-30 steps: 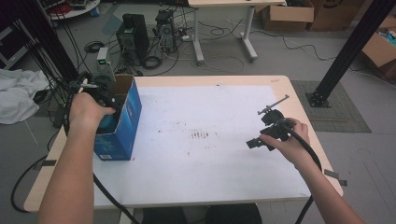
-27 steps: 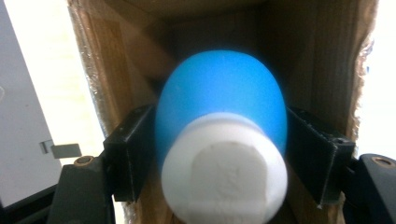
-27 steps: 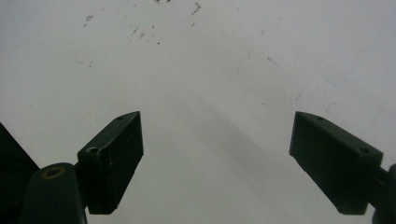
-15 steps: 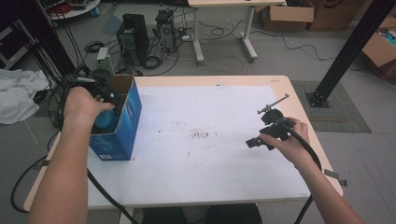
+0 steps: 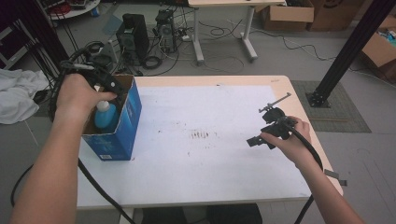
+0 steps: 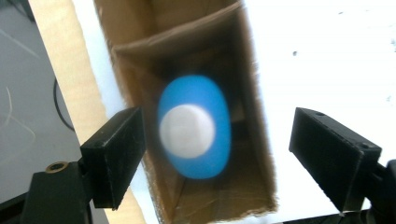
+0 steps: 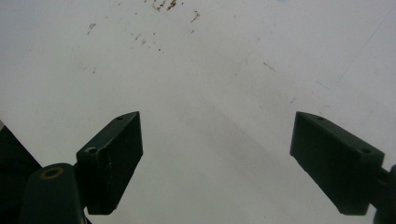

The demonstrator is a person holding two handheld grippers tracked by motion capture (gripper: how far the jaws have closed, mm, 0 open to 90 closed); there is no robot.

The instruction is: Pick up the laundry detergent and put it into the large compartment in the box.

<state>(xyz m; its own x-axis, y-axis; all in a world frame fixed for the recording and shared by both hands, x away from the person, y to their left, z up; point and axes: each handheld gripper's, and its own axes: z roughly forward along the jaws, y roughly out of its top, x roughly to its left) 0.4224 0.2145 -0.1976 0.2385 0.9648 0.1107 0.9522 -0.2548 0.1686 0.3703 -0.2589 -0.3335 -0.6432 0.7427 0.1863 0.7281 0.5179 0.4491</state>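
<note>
A blue cardboard box (image 5: 119,135) stands open-topped at the left edge of the white table (image 5: 210,163). Inside it a blue bottle (image 5: 105,116) with a white cap stands upright. My left gripper (image 5: 109,91) hovers just above the box in the person's left hand. In the left gripper view its jaws have just been opening and stand wide, the bottle (image 6: 194,133) blurred below them and untouched, the box's brown inner wall (image 6: 247,93) around it. My right gripper (image 5: 261,126) hangs open over the table's right side, with bare table (image 7: 210,60) between its fingers (image 7: 112,158).
Small dark marks (image 5: 201,135) dot the middle of the table. Behind the table are computer towers (image 5: 133,30) and cables on the floor. A black post (image 5: 348,51) rises at the right. A white cloth (image 5: 16,95) lies left of the box.
The left hand has lifted up and back off the box, and the bottle now shows standing inside it. The right hand has kept still.
</note>
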